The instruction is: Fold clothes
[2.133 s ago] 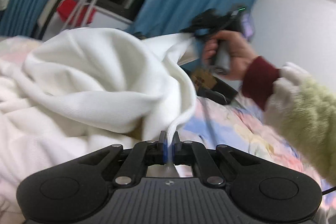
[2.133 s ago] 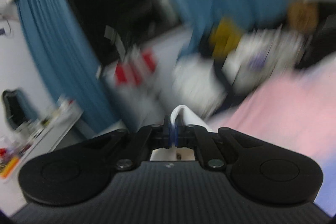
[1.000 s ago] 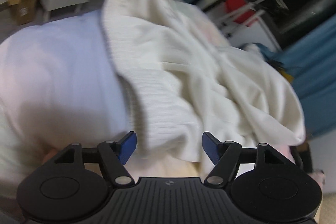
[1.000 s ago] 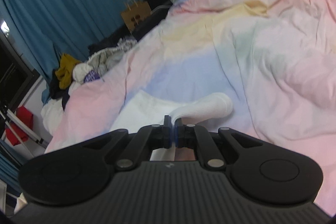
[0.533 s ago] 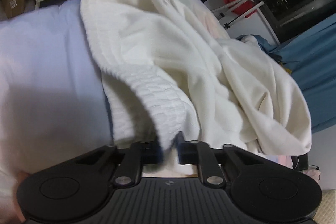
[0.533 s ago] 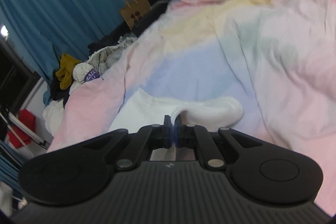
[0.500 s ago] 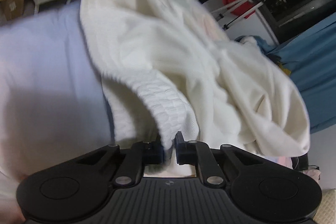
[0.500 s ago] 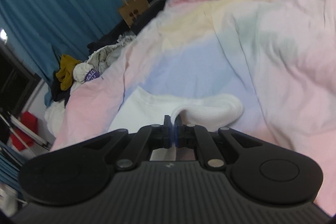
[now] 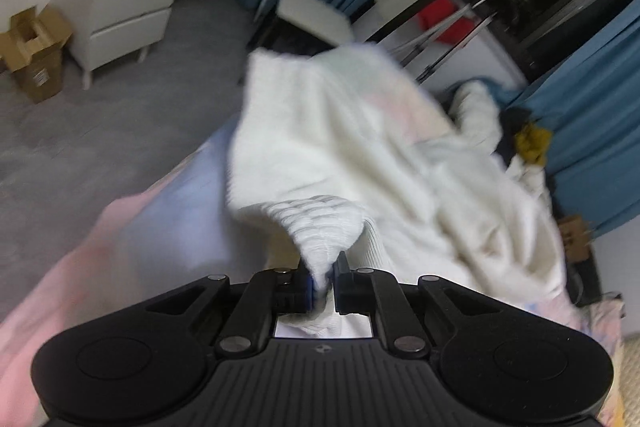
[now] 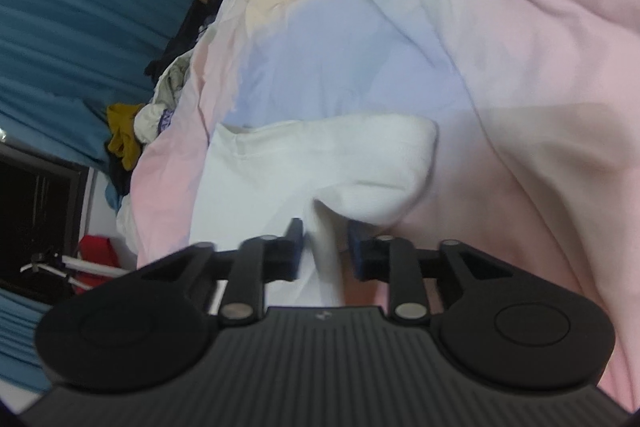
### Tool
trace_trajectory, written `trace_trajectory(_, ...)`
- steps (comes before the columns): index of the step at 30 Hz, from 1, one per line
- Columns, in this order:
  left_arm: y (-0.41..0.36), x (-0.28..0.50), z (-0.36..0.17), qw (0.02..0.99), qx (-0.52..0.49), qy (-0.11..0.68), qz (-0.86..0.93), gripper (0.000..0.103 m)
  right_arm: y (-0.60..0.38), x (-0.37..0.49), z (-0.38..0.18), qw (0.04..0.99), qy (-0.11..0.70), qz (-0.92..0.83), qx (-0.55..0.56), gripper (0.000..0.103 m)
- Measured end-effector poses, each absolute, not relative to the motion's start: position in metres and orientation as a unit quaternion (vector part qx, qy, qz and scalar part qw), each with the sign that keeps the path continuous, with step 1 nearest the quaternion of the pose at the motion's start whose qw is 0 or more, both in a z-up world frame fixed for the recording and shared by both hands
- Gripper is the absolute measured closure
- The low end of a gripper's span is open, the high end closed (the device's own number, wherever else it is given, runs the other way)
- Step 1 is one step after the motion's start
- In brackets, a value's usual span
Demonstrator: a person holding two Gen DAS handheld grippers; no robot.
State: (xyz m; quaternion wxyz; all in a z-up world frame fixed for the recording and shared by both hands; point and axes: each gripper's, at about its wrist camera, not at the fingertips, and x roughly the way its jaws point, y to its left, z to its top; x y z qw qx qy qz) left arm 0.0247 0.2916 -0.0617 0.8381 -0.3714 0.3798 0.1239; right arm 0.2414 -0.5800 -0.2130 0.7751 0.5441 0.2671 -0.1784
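left gripper (image 9: 323, 277) fingers pinched the ribbed hem of the white sweater (image 9: 360, 163), lifting it off the bed (image 9: 132, 227), likely to carry that edge over for a fold | right gripper (image 10: 326, 251) fingers were opening, a fold of sweater cuff (image 10: 384, 167) between them, likely releasing it onto the bed.

No text, label, brand or number can be read in either view; the label on the cardboard box (image 9: 38, 77) by the white dresser is too blurred.
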Motion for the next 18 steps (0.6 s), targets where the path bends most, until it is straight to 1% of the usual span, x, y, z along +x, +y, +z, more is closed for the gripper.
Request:
trace_trajectory(4, 0.302, 0.012, -0.087, 0.825, -0.396, 0.386, 0.119, 0.093, -0.581, 0.25, -0.212, 0.796, 0.268, -0.173, 0.514, 0.073)
trace_trajectory(6, 0.305, 0.009, -0.097, 0.821, -0.405, 0.387, 0.114, 0.093, -0.58, 0.253, -0.208, 0.815, 0.263, -0.179, 0.484, 0.077)
trace_trajectory(7, 0.306, 0.008, -0.097, 0.821, -0.404, 0.387, 0.11, 0.092, -0.579, 0.255, -0.206, 0.824, 0.261, -0.182, 0.469, 0.088)
trace_trajectory(8, 0.306, 0.008, -0.097, 0.822, -0.403, 0.388, 0.105, 0.091, -0.576, 0.258, -0.201, 0.837, 0.262, -0.191, 0.441, 0.092)
trace_trajectory(9, 0.307, 0.008, -0.098, 0.823, -0.402, 0.389, 0.1, 0.09, -0.572, 0.258, -0.192, 0.852, 0.253, -0.196, 0.414, 0.093)
trace_trajectory(11, 0.308, 0.007, -0.098, 0.824, -0.4, 0.39, 0.091, 0.085, -0.566, 0.256, -0.174, 0.88, 0.232, -0.219, 0.351, 0.097)
trace_trajectory(12, 0.307, 0.007, -0.099, 0.826, -0.398, 0.39, 0.085, 0.084, -0.566, 0.253, -0.167, 0.889, 0.217, -0.234, 0.329, 0.097)
trace_trajectory(14, 0.306, 0.005, -0.1, 0.831, -0.39, 0.391, 0.07, 0.074, -0.57, 0.248, -0.166, 0.883, 0.219, -0.26, 0.324, 0.097)
trace_trajectory(16, 0.308, -0.001, -0.102, 0.83, -0.388, 0.397, 0.061, 0.068, -0.571, 0.251, -0.177, 0.877, 0.253, -0.27, 0.307, 0.097)
trace_trajectory(18, 0.316, -0.009, -0.098, 0.831, -0.393, 0.389, 0.056, 0.058, -0.57, 0.254, -0.185, 0.874, 0.285, -0.272, 0.285, 0.097)
